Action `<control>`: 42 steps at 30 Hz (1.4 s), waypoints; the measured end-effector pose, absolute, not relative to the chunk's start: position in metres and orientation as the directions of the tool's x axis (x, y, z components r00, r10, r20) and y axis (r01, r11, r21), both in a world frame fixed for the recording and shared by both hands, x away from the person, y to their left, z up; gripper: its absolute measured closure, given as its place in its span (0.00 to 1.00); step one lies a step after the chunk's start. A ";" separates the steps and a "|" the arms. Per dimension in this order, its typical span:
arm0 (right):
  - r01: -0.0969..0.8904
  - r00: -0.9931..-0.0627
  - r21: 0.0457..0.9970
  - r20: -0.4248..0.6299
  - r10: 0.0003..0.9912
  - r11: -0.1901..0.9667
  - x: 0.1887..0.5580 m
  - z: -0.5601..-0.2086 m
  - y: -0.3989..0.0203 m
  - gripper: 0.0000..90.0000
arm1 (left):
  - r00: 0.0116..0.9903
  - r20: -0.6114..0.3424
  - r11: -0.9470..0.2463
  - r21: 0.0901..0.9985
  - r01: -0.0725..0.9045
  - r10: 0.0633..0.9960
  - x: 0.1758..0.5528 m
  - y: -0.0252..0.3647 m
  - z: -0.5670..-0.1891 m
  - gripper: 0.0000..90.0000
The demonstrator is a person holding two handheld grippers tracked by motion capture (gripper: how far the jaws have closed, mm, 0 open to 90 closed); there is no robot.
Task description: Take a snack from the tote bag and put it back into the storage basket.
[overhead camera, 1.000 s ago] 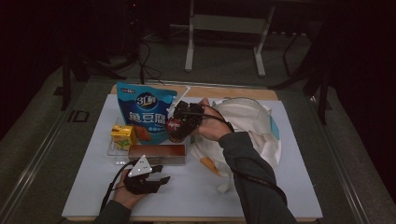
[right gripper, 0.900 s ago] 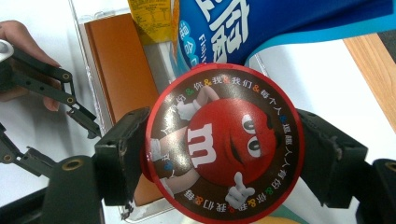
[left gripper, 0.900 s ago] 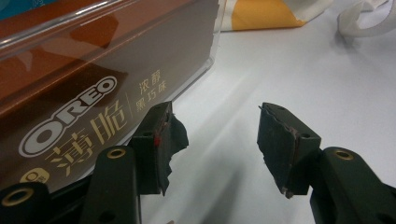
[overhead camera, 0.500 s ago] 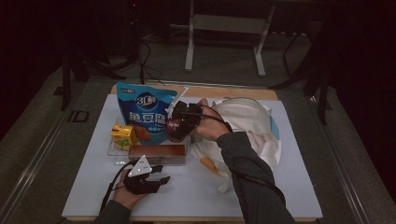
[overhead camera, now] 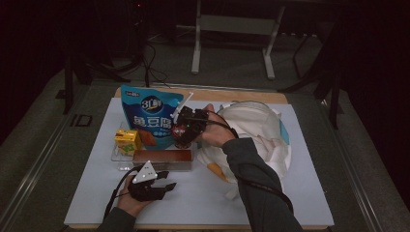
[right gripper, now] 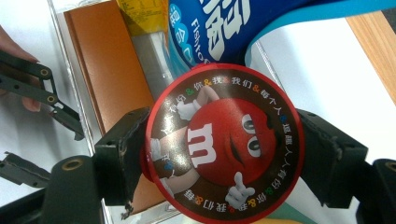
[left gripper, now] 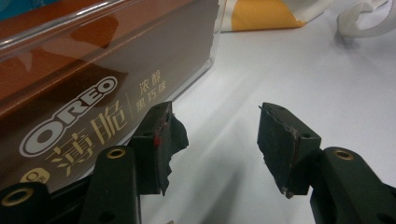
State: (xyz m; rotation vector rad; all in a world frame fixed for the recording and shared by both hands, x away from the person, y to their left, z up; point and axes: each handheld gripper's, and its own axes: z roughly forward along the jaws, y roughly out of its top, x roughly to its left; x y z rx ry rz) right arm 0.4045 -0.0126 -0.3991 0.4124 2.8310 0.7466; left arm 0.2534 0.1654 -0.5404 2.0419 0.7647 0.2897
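Your right gripper [right gripper: 219, 154] is clamped on the round M&M's candy tub [right gripper: 224, 142], one jaw on each side of its rim, and in the high view you hold that tub [overhead camera: 183, 133] above the clear tray [overhead camera: 117, 155], just in front of the blue snack bag [overhead camera: 147, 116] and above the brown Oreo box [overhead camera: 162, 157]. The grip is on a curved, glossy edge, so I judge the tub could twist or slip out if you tilt your wrist or loosen even slightly; it would then drop onto the box or roll off across the white mat [overhead camera: 300, 193]. The blue bag stands upright close behind the tub, so a forward sweep could knock it over. The yellow juice carton [overhead camera: 127, 141] sits at the tray's left end, and crowding the tub down beside it might tip it. Your left gripper [left gripper: 215, 140] rests open on the mat, jaws apart with nothing between them, right beside the Oreo box [left gripper: 93, 79]; a careless nudge there would shove the box and tray under the tub. The white cloth bag [overhead camera: 256, 130] lies by your right forearm, and its loose handle near your sleeve could snag as you move.
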 end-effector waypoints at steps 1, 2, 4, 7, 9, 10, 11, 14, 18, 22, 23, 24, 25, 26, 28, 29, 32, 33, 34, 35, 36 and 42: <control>0.220 -0.943 0.507 -0.106 0.314 0.834 0.405 -0.399 -0.012 0.27 | 0.781 -0.088 -0.396 0.824 0.406 0.619 0.253 0.165 -0.540 0.51; 0.219 -0.944 0.509 -0.106 0.312 0.833 0.405 -0.399 -0.012 0.27 | 0.781 -0.088 -0.396 0.824 0.406 0.618 0.253 0.165 -0.540 0.51; 0.219 -0.943 0.509 -0.107 0.314 0.832 0.406 -0.400 -0.012 0.27 | 0.781 -0.087 -0.396 0.824 0.405 0.618 0.253 0.165 -0.540 0.51; 0.221 -0.942 0.510 -0.107 0.317 0.831 0.406 -0.402 -0.012 0.27 | 0.781 -0.087 -0.396 0.824 0.406 0.618 0.253 0.165 -0.540 0.51; 0.227 -0.941 0.511 -0.106 0.322 0.829 0.407 -0.403 -0.013 0.27 | 0.781 -0.086 -0.396 0.824 0.405 0.619 0.253 0.165 -0.540 0.51; 0.229 -0.940 0.512 -0.105 0.324 0.828 0.408 -0.404 -0.013 0.27 | 0.781 -0.086 -0.396 0.824 0.405 0.619 0.253 0.165 -0.540 0.51; 0.234 -0.938 0.512 -0.104 0.330 0.827 0.408 -0.405 -0.014 0.27 | 0.781 -0.086 -0.396 0.824 0.405 0.619 0.253 0.165 -0.540 0.51; 0.241 -0.937 0.512 -0.098 0.334 0.825 0.408 -0.407 -0.014 0.27 | 0.781 -0.087 -0.396 0.824 0.406 0.619 0.253 0.165 -0.540 0.51; 0.242 -0.937 0.509 -0.099 0.336 0.826 0.408 -0.408 -0.013 0.27 | 0.780 -0.087 -0.395 0.824 0.406 0.619 0.253 0.165 -0.540 0.51; 0.244 -0.936 0.505 -0.100 0.337 0.828 0.408 -0.408 -0.012 0.27 | 0.781 -0.087 -0.396 0.824 0.405 0.619 0.253 0.165 -0.540 0.51; 0.246 -0.936 0.505 -0.100 0.339 0.827 0.408 -0.408 -0.012 0.27 | 0.781 -0.087 -0.396 0.824 0.405 0.618 0.253 0.165 -0.540 0.51; 0.245 -0.935 0.505 -0.100 0.339 0.827 0.408 -0.408 -0.012 0.27 | 0.781 -0.087 -0.396 0.824 0.405 0.619 0.253 0.165 -0.540 0.51; 0.247 -0.935 0.506 -0.100 0.341 0.826 0.408 -0.408 -0.011 0.27 | 0.781 -0.087 -0.396 0.824 0.405 0.619 0.253 0.165 -0.540 0.51; 0.248 -0.934 0.506 -0.100 0.342 0.826 0.409 -0.409 -0.011 0.27 | 0.781 -0.087 -0.395 0.824 0.405 0.619 0.253 0.165 -0.540 0.51; 0.250 -0.934 0.506 -0.100 0.344 0.826 0.409 -0.409 -0.011 0.27 | 0.781 -0.087 -0.395 0.824 0.405 0.619 0.253 0.165 -0.540 0.51; 0.250 -0.934 0.506 -0.101 0.344 0.826 0.409 -0.410 -0.011 0.27 | 0.781 -0.087 -0.396 0.824 0.405 0.619 0.253 0.165 -0.540 0.51; 0.255 -0.932 0.507 -0.099 0.349 0.824 0.410 -0.411 -0.012 0.27 | 0.781 -0.087 -0.396 0.824 0.406 0.619 0.253 0.165 -0.540 0.51; 0.255 -0.932 0.507 -0.099 0.350 0.823 0.410 -0.411 -0.012 0.27 | 0.781 -0.087 -0.396 0.824 0.406 0.619 0.253 0.165 -0.540 0.51; 0.256 -0.932 0.505 -0.098 0.350 0.824 0.410 -0.412 -0.012 0.27 | 0.781 -0.087 -0.396 0.823 0.406 0.619 0.253 0.165 -0.540 0.51; 0.260 -0.931 0.503 -0.096 0.353 0.824 0.410 -0.413 -0.011 0.27 | 0.781 -0.088 -0.396 0.824 0.406 0.619 0.253 0.165 -0.540 0.51; 0.259 -0.931 0.507 -0.096 0.352 0.822 0.410 -0.413 -0.011 0.27 | 0.780 -0.087 -0.396 0.824 0.406 0.619 0.253 0.165 -0.540 0.51; 0.265 -0.927 0.502 -0.105 0.361 0.823 0.410 -0.414 -0.010 0.27 | 0.781 -0.087 -0.396 0.824 0.406 0.619 0.253 0.165 -0.540 0.51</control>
